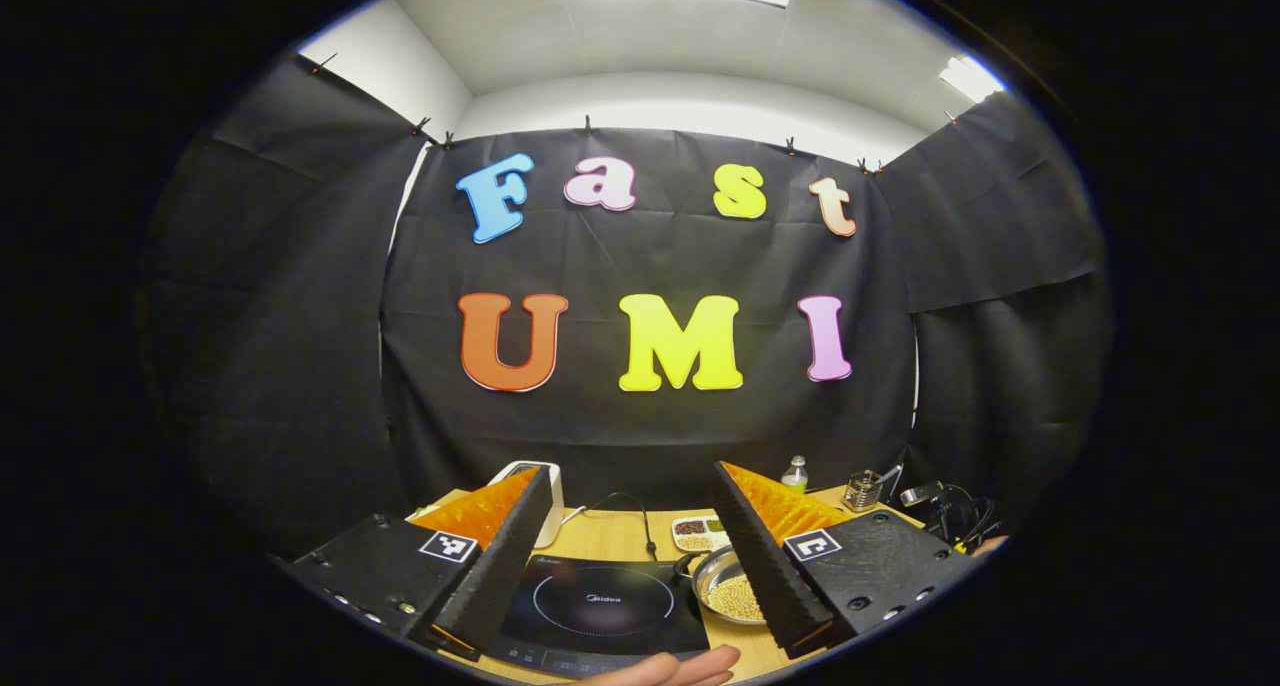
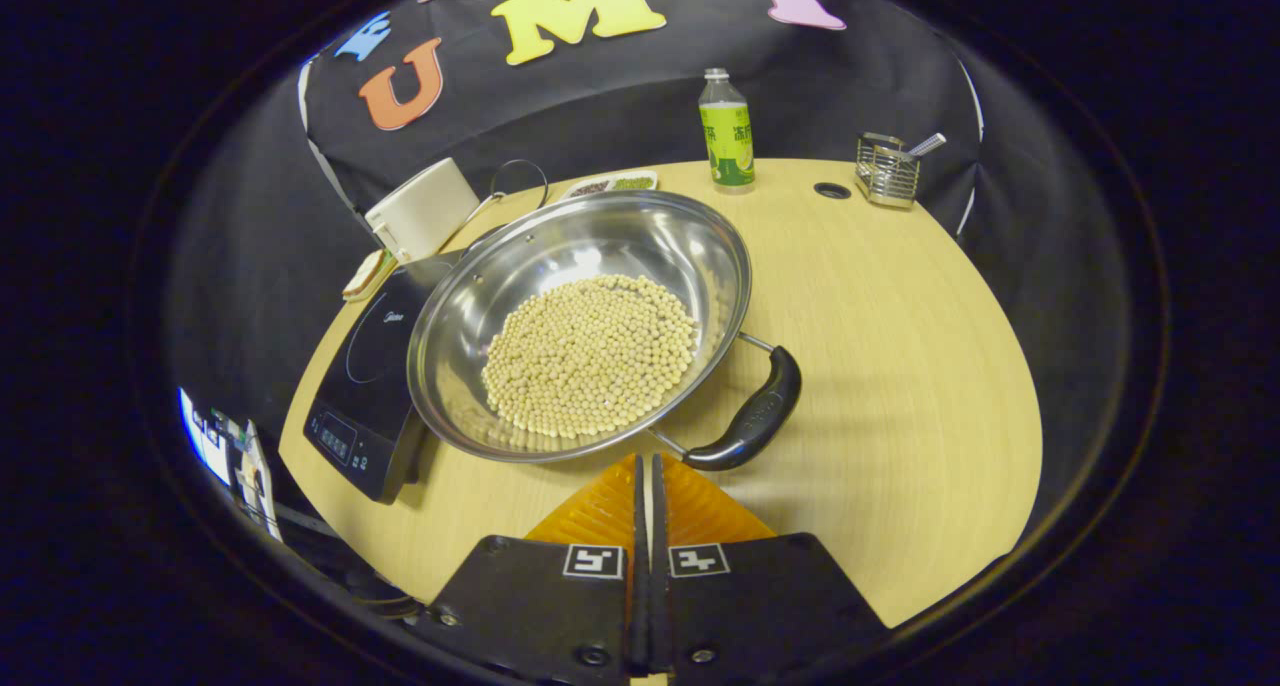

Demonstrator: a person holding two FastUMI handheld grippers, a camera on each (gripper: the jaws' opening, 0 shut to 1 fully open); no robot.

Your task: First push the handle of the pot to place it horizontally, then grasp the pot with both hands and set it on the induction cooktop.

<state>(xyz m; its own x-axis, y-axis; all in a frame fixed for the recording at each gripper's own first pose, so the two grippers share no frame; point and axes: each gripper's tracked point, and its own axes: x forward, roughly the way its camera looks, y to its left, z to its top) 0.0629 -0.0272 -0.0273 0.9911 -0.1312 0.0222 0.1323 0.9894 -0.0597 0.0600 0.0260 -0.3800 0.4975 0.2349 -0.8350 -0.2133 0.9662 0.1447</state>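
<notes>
In the left gripper view, the left gripper (image 1: 630, 556) is held high with its fingers spread wide and nothing between them. Low in the middle of the frame lies the black induction cooktop (image 1: 600, 606) on the wooden table (image 1: 610, 536). Just right of it sits the steel pot (image 1: 730, 594), full of small pale beans. A white box (image 1: 545, 496) stands behind the cooktop, with a small dish of beans (image 1: 698, 532), a bottle (image 1: 795, 474) and a wire holder (image 1: 865, 488) farther back. A hand (image 1: 670, 669) peeks in at the bottom edge.

In the right gripper view, the right gripper (image 2: 647, 471) has its fingers pressed together, holding nothing. Its tips sit just beside the pot's black handle (image 2: 752, 416), in the lower middle of the frame. The pot's left edge hangs over the cooktop's corner.

The first step looks to be in hand: pushing the handle sideways. The next move calls for a soft, steady push, so the beans (image 2: 590, 354) stay in. The cooktop so near might block the pot's turn.
</notes>
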